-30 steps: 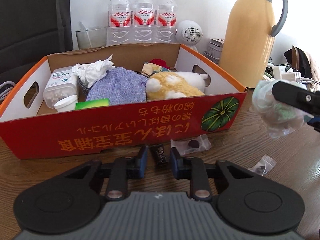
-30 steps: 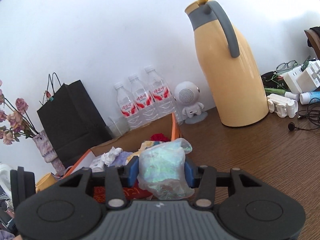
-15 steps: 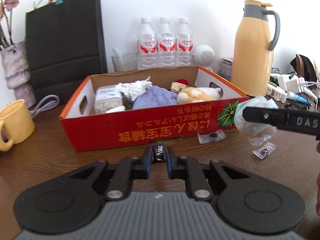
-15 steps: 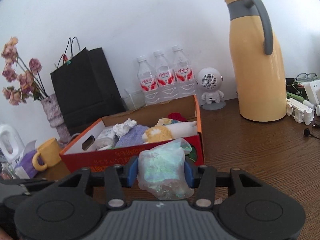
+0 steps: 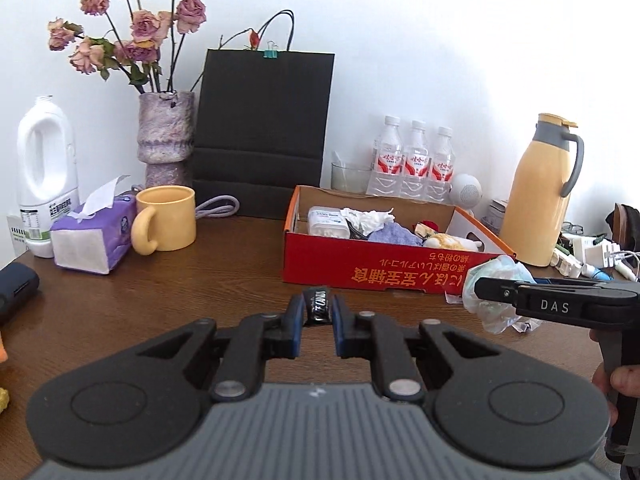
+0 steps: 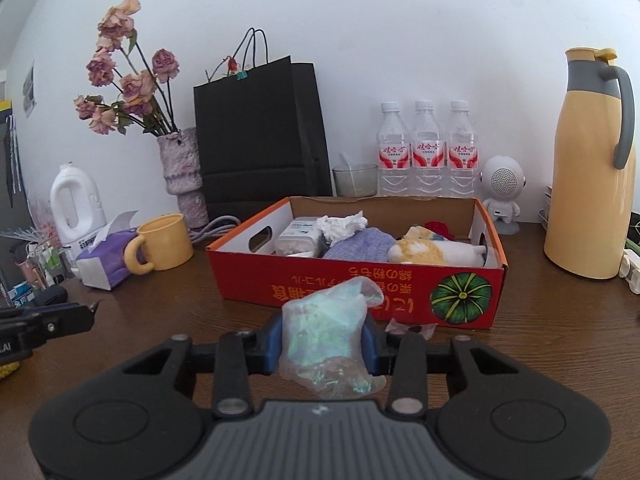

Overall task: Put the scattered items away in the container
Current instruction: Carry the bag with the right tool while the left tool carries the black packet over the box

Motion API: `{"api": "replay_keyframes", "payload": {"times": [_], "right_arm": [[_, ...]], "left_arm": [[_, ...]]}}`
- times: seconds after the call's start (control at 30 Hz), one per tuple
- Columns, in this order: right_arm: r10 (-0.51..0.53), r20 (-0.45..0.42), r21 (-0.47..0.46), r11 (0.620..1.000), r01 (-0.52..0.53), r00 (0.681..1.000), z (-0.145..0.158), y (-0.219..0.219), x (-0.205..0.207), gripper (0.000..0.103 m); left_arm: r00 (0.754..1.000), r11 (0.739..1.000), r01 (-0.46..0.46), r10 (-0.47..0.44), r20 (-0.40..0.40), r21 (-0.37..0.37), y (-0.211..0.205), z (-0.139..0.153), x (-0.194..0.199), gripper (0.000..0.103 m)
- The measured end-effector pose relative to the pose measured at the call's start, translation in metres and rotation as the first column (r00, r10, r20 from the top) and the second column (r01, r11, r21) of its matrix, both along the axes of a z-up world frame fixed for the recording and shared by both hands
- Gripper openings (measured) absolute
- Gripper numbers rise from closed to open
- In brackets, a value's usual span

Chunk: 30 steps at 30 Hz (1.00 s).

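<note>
The red cardboard box (image 5: 320, 270) (image 6: 248, 280) stands on the wooden table and holds a white tub, crumpled tissue, a purple cloth and a plush toy. My left gripper (image 5: 316, 310) is shut on a small black packet (image 5: 318, 302) with white lettering, held in the air short of the box. My right gripper (image 6: 323, 340) grips a crumpled iridescent plastic bag (image 6: 326, 332) in front of the box's front wall, its jaws closing further on it. The left wrist view shows this gripper (image 5: 486, 292) and the bag (image 5: 496, 272) from the side.
A small clear packet (image 6: 412, 326) lies on the table before the box. To the left are a yellow mug (image 5: 168, 218), a purple tissue pack (image 5: 94, 236) and a white jug (image 5: 44, 176). A black paper bag (image 6: 260, 132), water bottles (image 6: 426, 148) and a yellow thermos (image 6: 592, 168) line the back.
Both grippers have drawn back from the box, which now looks smaller. The left one lifted the black packet off the table by the box. The right one rolled level, bag still held.
</note>
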State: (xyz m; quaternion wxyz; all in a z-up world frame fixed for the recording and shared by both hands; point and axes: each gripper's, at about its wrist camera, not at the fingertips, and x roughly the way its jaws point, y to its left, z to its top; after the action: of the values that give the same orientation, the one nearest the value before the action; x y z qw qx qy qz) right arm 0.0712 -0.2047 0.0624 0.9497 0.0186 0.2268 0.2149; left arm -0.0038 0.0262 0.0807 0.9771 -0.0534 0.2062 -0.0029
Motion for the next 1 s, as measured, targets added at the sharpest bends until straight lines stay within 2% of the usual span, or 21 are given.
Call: {"api": "replay_keyframes", "payload": {"times": [0.17, 0.37, 0.6, 0.83, 0.93, 1.0], "right_arm": [[-0.013, -0.001, 0.019, 1.000, 0.013, 1.000, 0.004, 0.004, -0.032, 0.038], [-0.081, -0.007, 0.058, 0.995, 0.081, 0.997, 0.004, -0.012, -0.059, 0.038], [-0.147, 0.136, 0.119, 0.984, 0.131, 0.980, 0.029, -0.032, -0.075, 0.038], [-0.193, 0.192, 0.135, 0.976, 0.169, 0.962, 0.062, -0.030, -0.007, 0.039], [-0.195, 0.168, 0.142, 0.975, 0.172, 0.966, 0.066, -0.032, 0.030, 0.039], [-0.173, 0.097, 0.124, 0.979, 0.161, 0.980, 0.069, -0.031, 0.064, 0.039]], "left_arm": [[1.000, 0.999, 0.020, -0.019, 0.017, -0.028, 0.009, 0.005, -0.015, 0.015], [0.997, 0.996, 0.079, -0.079, 0.001, -0.050, -0.002, -0.002, -0.010, 0.015], [0.991, 0.991, 0.134, -0.134, -0.003, 0.000, -0.016, -0.001, 0.013, 0.015], [0.985, 0.986, 0.165, -0.167, 0.054, 0.041, -0.020, 0.035, 0.093, 0.015], [0.983, 0.983, 0.175, -0.178, 0.041, 0.056, -0.025, 0.042, 0.136, 0.015], [0.982, 0.980, 0.186, -0.186, 0.003, 0.065, -0.030, 0.044, 0.169, 0.015]]}}
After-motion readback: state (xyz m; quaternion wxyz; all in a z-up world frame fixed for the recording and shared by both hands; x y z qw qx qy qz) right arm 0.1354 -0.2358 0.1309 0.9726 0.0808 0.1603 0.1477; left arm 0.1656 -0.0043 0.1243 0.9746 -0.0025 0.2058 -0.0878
